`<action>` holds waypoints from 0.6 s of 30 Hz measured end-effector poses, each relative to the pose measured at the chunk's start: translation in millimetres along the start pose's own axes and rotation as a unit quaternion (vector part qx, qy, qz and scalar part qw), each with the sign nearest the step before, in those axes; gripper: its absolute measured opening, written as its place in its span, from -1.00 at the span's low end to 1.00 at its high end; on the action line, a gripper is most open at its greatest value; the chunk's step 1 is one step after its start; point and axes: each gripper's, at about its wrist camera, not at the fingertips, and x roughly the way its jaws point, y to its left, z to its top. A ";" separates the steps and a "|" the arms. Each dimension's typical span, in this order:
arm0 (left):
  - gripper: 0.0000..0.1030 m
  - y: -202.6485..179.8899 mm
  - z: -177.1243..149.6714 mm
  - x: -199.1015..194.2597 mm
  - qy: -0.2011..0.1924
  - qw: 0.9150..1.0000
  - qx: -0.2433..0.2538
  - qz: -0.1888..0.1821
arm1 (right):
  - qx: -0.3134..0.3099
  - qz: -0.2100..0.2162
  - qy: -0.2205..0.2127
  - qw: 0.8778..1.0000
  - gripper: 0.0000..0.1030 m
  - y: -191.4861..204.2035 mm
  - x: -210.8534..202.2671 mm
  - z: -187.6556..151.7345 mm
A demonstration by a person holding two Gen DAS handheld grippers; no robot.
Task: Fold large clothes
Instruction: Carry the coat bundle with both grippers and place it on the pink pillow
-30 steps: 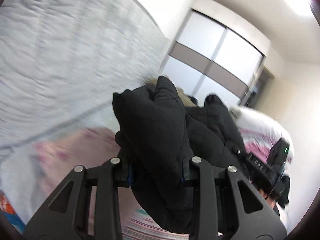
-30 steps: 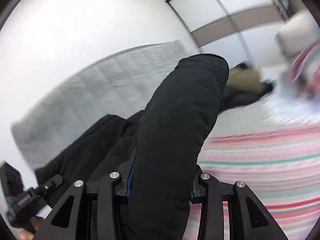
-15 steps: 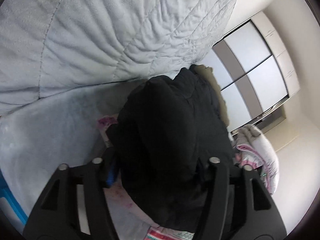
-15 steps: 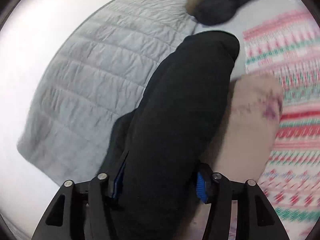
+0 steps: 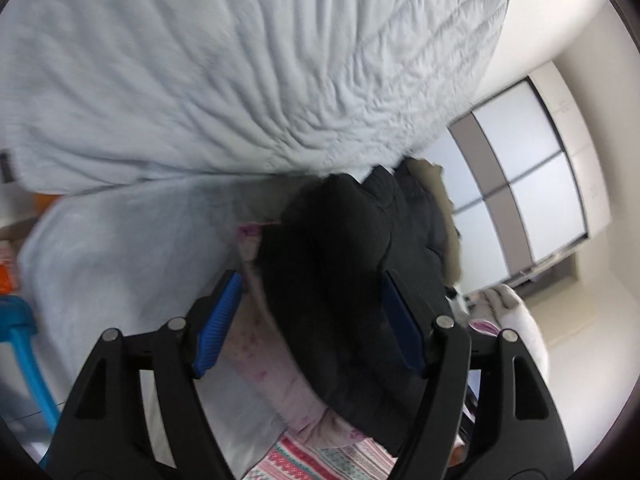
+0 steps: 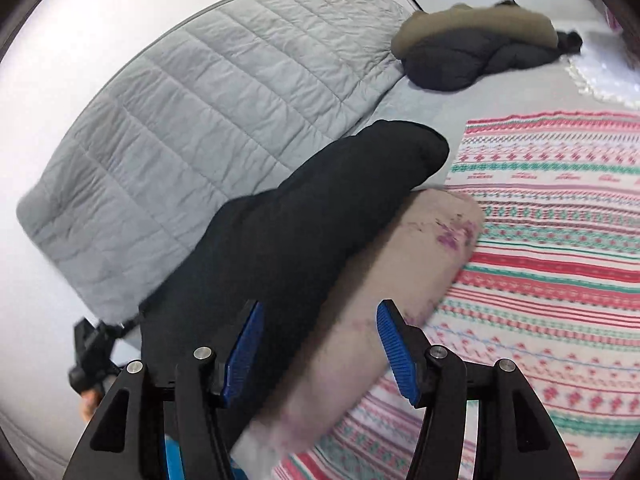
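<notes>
Left wrist view: the left gripper (image 5: 312, 320) is seen with its jaws opening, the blue pads (image 5: 218, 322) standing clear of the folded black coat (image 5: 332, 280) that lies between them; a gap is visible on the left side, while contact on the right side cannot be told for certain. The coat is laid on a pale pink garment with purple flecks (image 5: 276, 372), itself resting on the bed beside a patterned blanket (image 5: 320, 460) of red, green and white bands. A light grey quilt (image 5: 240, 60) fills the upper field, and a pale sheet (image 5: 120, 248) is seen below it. A white wardrobe with panelled doors (image 5: 532, 168) is shown at right, and a blue object (image 5: 28, 352) at the left edge. Right wrist view: the right gripper (image 6: 318, 344) is shown spread, its fingers (image 6: 394, 344) apart and not pressed on anything; the end of the black coat (image 6: 304, 240) and the pink garment (image 6: 400, 272) lie between and beyond them. The patterned blanket (image 6: 560, 240) is spread to the right, the quilt (image 6: 200, 120) to the left. A second dark coat with a tan fur trim (image 6: 476, 48) is heaped well apart at the far end of the bed. The other gripper (image 6: 92, 352) is partly visible at lower left.
</notes>
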 end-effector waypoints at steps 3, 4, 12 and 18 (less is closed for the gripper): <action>0.38 -31.7 -29.8 -29.3 -0.055 0.989 0.070 0.118 | -0.053 -0.021 0.003 0.998 0.17 20.4 -21.8 -14.4; 0.38 -48.1 -47.2 -40.6 -0.079 0.979 0.109 0.152 | -0.077 -0.027 0.002 0.997 0.17 29.7 -30.6 -21.0; 0.74 -128.9 -177.7 -104.0 -0.158 0.931 0.264 0.196 | -0.223 -0.036 -0.019 0.974 0.43 91.1 -107.0 -90.4; 0.88 -162.2 -230.6 -122.2 -0.180 0.907 0.299 0.234 | -0.274 -0.048 -0.036 0.960 0.61 103.2 -162.9 -128.6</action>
